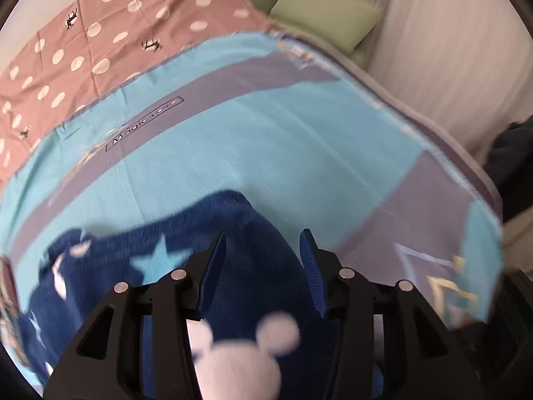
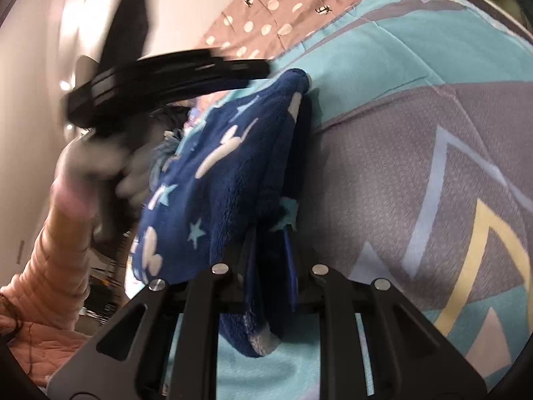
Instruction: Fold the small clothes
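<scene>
A small navy fleece garment (image 1: 233,233) with white mouse heads and pale blue stars lies on a turquoise and grey bedcover (image 1: 266,140). In the left wrist view my left gripper (image 1: 263,236) hovers over it. Its jaws stand apart and the blue pads (image 1: 309,260) do not press the cloth. In the right wrist view my right gripper (image 2: 269,230) is shut on a bunched edge of the same garment (image 2: 226,166), which rises in a folded hump ahead of the fingers. The left gripper (image 2: 166,76) appears there as a black blur above the garment's far end, held by a hand (image 2: 90,163).
A brown polka-dot sheet (image 1: 100,43) covers the bed beyond the turquoise cover. Green cushions (image 1: 326,13) sit at the far corner beside a pale curtain (image 1: 449,50). The bed's edge (image 1: 466,160) runs down the right. A pink quilted sleeve (image 2: 56,250) is at the left.
</scene>
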`<act>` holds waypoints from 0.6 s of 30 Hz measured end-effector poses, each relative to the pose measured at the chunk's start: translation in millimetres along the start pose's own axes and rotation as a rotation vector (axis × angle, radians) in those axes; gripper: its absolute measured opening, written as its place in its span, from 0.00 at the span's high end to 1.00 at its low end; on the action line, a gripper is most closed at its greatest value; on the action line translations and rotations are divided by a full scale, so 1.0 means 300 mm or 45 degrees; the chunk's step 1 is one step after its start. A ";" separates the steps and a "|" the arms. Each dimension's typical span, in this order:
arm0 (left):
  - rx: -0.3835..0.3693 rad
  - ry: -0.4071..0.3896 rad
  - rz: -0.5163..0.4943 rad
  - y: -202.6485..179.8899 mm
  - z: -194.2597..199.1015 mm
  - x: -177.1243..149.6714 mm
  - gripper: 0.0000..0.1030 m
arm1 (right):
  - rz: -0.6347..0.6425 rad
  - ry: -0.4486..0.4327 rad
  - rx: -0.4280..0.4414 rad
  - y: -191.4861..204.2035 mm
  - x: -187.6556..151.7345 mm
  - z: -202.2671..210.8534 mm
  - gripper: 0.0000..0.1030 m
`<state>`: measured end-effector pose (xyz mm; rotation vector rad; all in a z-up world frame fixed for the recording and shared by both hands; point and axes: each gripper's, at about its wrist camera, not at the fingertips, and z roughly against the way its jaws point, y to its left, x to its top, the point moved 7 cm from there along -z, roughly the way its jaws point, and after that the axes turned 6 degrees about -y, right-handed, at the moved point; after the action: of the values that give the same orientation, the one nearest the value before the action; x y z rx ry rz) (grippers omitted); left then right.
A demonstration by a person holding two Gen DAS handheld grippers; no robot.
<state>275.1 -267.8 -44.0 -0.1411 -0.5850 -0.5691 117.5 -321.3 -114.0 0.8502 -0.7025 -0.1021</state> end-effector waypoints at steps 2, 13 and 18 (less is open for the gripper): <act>0.134 0.060 -0.067 0.000 -0.058 0.010 0.54 | 0.012 0.003 0.092 0.027 -0.005 0.003 0.82; 0.328 0.008 -0.088 0.095 -0.032 0.033 0.89 | 0.012 0.065 0.168 0.025 -0.020 -0.049 0.78; 0.354 -0.041 -0.084 0.104 -0.028 0.081 0.89 | -0.068 0.094 0.182 -0.017 -0.029 -0.053 0.78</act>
<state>312.8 -255.5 -36.5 0.1323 -0.6961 -0.5439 121.3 -311.2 -129.3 1.0046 -0.6234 -0.0687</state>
